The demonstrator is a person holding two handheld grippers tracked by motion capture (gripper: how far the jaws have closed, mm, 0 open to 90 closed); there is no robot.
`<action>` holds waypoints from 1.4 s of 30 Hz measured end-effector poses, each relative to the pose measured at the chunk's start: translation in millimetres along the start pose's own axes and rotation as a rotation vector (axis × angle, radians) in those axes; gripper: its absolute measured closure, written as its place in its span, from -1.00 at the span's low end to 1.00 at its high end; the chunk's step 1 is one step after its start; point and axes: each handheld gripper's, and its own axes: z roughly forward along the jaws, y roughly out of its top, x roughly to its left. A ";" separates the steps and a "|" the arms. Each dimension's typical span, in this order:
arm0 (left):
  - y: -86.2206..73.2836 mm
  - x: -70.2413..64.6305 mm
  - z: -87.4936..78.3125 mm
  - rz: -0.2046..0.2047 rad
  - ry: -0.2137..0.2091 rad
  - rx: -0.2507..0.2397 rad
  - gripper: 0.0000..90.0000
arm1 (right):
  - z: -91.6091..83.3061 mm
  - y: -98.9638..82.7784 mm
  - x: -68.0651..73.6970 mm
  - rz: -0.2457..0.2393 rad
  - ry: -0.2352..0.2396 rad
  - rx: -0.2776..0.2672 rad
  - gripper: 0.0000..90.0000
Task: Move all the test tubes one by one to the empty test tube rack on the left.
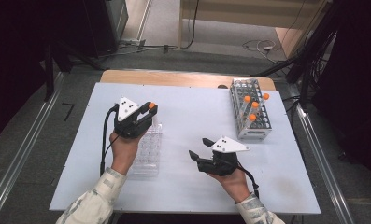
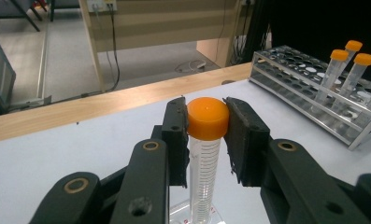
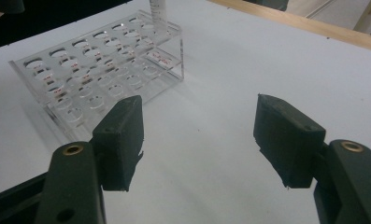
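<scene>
Tube (image 2: 205,154) with an orange cap (image 2: 207,117) sits between the two black pads of the left gripper (image 2: 206,135), in the middle of the left gripper view. The pads press on the cap from both sides, so this gripper is holding the tube. The tube stands upright, and its bottom end goes down into the clear rack (image 1: 148,151) under it. In the high view, the left gripper (image 1: 146,114) is in the left half of the frame, above the far end of the clear rack, and the orange cap (image 1: 151,105) peeks out at its tip.

The right gripper (image 1: 199,149) is lower in the frame, right of the middle, over the bare white table (image 1: 188,107). Its pads (image 3: 122,140) stand wide apart with nothing between them. In the right gripper view, the clear rack (image 3: 99,84) lies at the upper left, well apart from the pads.

A metal rack (image 1: 251,112) stands at the upper right of the high view. Four more tubes (image 1: 253,109) with orange caps stand tilted in it.
</scene>
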 end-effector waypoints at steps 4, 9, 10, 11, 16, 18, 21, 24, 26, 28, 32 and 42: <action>-6.7 -0.2 2.6 0.004 -0.002 0.014 0.55 | -0.2 -0.4 -0.8 0.004 0.000 0.001 -0.29; -17.1 -1.6 6.3 0.014 0.002 0.037 0.55 | 0.2 -0.5 -0.6 0.007 0.000 0.000 -0.29; -19.1 -1.5 7.0 0.015 0.003 0.043 0.55 | 0.5 -0.6 -0.3 0.007 0.000 0.002 -0.29; -21.2 -1.4 7.9 0.013 0.004 0.046 0.55 | 0.5 -0.6 -0.3 0.007 0.000 0.002 -0.29; -28.4 -2.3 11.3 0.017 0.004 0.062 0.54 | 0.7 -0.7 -0.3 0.005 0.001 0.004 -0.29; -29.3 -3.3 12.4 0.027 0.008 0.070 0.52 | 0.9 -0.9 -0.6 0.005 0.000 0.006 -0.29; -30.2 -2.9 13.0 0.023 0.006 0.074 0.43 | 1.2 -1.0 -0.4 0.003 0.000 0.004 -0.29; -29.9 -2.8 12.4 0.020 0.000 0.070 0.38 | 1.2 -1.0 -0.6 0.004 0.000 0.005 -0.29; -29.8 -3.3 11.7 0.018 0.000 0.069 0.30 | 1.4 -1.2 -0.9 0.003 -0.002 0.005 -0.29; -29.9 -3.9 10.5 0.018 -0.001 0.070 0.20 | 1.1 -1.1 -1.7 0.007 -0.006 0.005 -0.29; -30.0 -5.0 7.3 -0.016 -0.010 0.064 -0.07 | -0.6 -0.9 -4.8 0.021 -0.017 -0.002 -0.29; -32.9 -7.8 -5.6 -0.064 -0.019 0.034 -0.44 | -4.3 -0.9 -13.1 0.033 -0.047 -0.012 -0.29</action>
